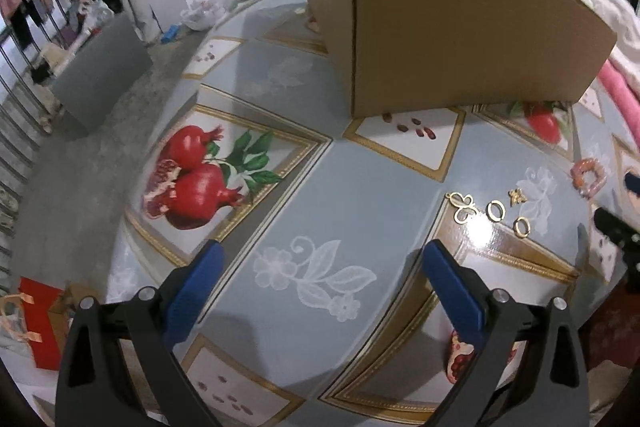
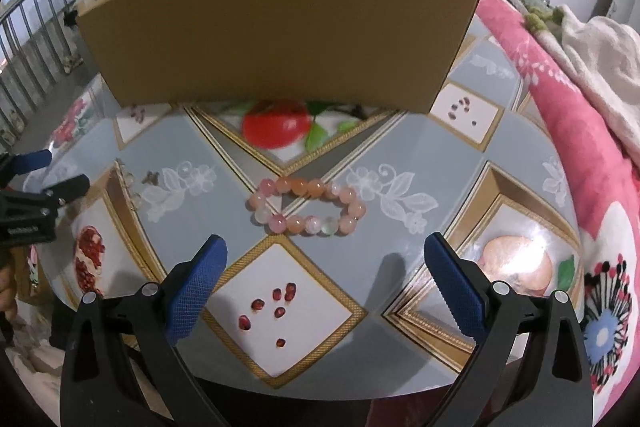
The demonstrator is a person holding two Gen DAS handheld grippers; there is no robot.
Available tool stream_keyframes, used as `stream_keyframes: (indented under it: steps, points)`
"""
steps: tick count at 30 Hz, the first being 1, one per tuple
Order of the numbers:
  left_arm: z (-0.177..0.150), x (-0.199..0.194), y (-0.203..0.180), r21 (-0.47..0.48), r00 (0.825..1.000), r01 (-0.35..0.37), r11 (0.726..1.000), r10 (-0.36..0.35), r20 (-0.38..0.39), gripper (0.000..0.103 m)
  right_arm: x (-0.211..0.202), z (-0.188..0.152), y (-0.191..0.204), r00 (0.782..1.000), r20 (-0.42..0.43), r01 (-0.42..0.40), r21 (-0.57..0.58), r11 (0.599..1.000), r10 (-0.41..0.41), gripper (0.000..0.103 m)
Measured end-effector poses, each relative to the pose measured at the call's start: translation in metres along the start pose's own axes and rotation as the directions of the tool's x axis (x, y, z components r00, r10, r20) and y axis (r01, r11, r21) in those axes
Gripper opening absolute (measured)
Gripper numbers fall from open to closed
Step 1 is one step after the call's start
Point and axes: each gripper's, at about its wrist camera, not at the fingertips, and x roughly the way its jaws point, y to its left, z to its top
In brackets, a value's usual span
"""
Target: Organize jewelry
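A pink and orange bead bracelet (image 2: 306, 209) lies on the patterned table, just ahead of my open, empty right gripper (image 2: 325, 259); it also shows in the left wrist view (image 1: 589, 177). Small gold pieces lie to the right of my open, empty left gripper (image 1: 324, 265): a butterfly-shaped piece (image 1: 463, 207), two rings (image 1: 496, 210) (image 1: 522, 226) and a small flower charm (image 1: 517, 195). A brown cardboard box (image 1: 460, 27) stands behind them, also seen in the right wrist view (image 2: 276, 27). The left gripper shows at the left edge of the right wrist view (image 2: 36, 183).
The round table (image 2: 200, 147) has a glossy cloth printed with pomegranates. A pink flowered blanket (image 2: 580, 155) lies along the right side. The floor, a grey box (image 1: 100, 71) and a clothes rack are off the table's left edge.
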Motion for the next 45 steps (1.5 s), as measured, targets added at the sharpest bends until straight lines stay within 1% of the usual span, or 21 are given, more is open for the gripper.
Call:
stream_keyframes:
  steps: [1, 4, 6, 8, 11, 13, 15, 16, 18, 19, 20, 21, 24, 27, 30, 37, 41, 45]
  points:
    - [0.001, 0.002, 0.005, -0.02, 0.999, 0.032, 0.999, -0.032, -0.011, 0.098, 0.001, 0.0, 0.0, 1.0, -0.007, 0.002, -0.002, 1.0, -0.002, 0.095]
    - [0.0, 0.003, 0.006, -0.008, 0.999, 0.035, 0.999, -0.035, 0.003, 0.098, -0.001, 0.001, 0.0, 1.0, 0.003, 0.006, -0.009, 1.0, -0.006, 0.095]
    - [-0.002, 0.003, 0.005, -0.003, 0.999, 0.032, 0.999, -0.032, 0.015, 0.098, -0.008, 0.004, 0.001, 0.999, 0.037, -0.012, -0.011, 1.0, 0.012, 0.095]
    - [-0.004, 0.001, 0.005, -0.003, 0.999, 0.034, 0.999, -0.034, 0.025, 0.098, -0.018, 0.006, 0.004, 0.995, 0.078, -0.065, -0.025, 0.998, 0.067, 0.095]
    - [-0.003, 0.001, 0.004, 0.003, 0.999, 0.036, 0.999, -0.036, 0.023, 0.099, -0.029, 0.008, 0.021, 0.979, 0.116, -0.159, -0.082, 0.984, 0.168, 0.095]
    - [-0.003, 0.001, 0.005, 0.014, 0.999, 0.046, 0.999, -0.046, 0.025, 0.099, -0.032, 0.008, 0.035, 0.967, 0.12, -0.209, -0.133, 0.969, 0.225, 0.095]
    - [-0.001, 0.002, 0.006, 0.022, 0.998, 0.051, 0.998, -0.051, 0.029, 0.099, -0.032, 0.007, 0.051, 0.951, 0.108, -0.268, -0.186, 0.945, 0.29, 0.094]
    - [-0.001, 0.002, 0.006, 0.025, 0.998, 0.052, 0.998, -0.053, 0.031, 0.099, -0.03, 0.008, 0.055, 0.947, 0.099, -0.281, -0.204, 0.938, 0.306, 0.093]
    - [-0.001, 0.003, 0.007, 0.031, 0.998, 0.056, 0.998, -0.057, 0.036, 0.099, -0.024, 0.008, 0.066, 0.945, 0.071, -0.294, -0.249, 0.923, 0.32, 0.077]
    - [0.0, 0.004, 0.007, 0.036, 0.997, 0.059, 0.998, -0.06, 0.04, 0.099, -0.021, 0.009, 0.068, 0.946, 0.062, -0.293, -0.258, 0.921, 0.319, 0.074]
    - [0.0, 0.004, 0.007, 0.039, 0.997, 0.061, 0.997, -0.063, 0.042, 0.099, -0.018, 0.009, 0.073, 0.946, 0.05, -0.296, -0.269, 0.916, 0.32, 0.068]
    - [0.0, 0.004, 0.008, 0.042, 0.997, 0.063, 0.997, -0.065, 0.044, 0.099, -0.017, 0.011, 0.08, 0.946, 0.042, -0.297, -0.275, 0.914, 0.32, 0.058]
    - [0.0, 0.005, 0.008, 0.049, 0.996, 0.067, 0.997, -0.07, 0.051, 0.099, -0.008, 0.013, 0.085, 0.945, 0.016, -0.309, -0.287, 0.907, 0.327, 0.042]
    - [-0.002, 0.004, 0.009, 0.054, 0.995, 0.07, 0.996, -0.073, 0.062, 0.099, -0.002, 0.014, 0.091, 0.946, 0.0, -0.31, -0.302, 0.902, 0.325, 0.031]
    - [-0.002, 0.004, 0.009, 0.058, 0.995, 0.073, 0.996, -0.076, 0.065, 0.099, 0.002, 0.014, 0.096, 0.95, -0.006, -0.297, -0.327, 0.897, 0.312, 0.023]
    - [-0.003, 0.004, 0.009, 0.062, 0.994, 0.073, 0.995, -0.078, 0.073, 0.099, 0.007, 0.011, 0.11, 0.955, -0.003, -0.277, -0.381, 0.882, 0.298, 0.012]
    - [-0.003, 0.004, 0.008, 0.063, 0.994, 0.075, 0.995, -0.079, 0.077, 0.099, 0.008, 0.012, 0.109, 0.954, -0.009, -0.282, -0.374, 0.884, 0.301, 0.01]
    - [-0.003, 0.003, 0.01, 0.058, 0.993, 0.075, 0.995, -0.08, 0.083, 0.099, 0.011, 0.014, 0.102, 0.956, -0.006, -0.277, -0.347, 0.896, 0.293, 0.01]
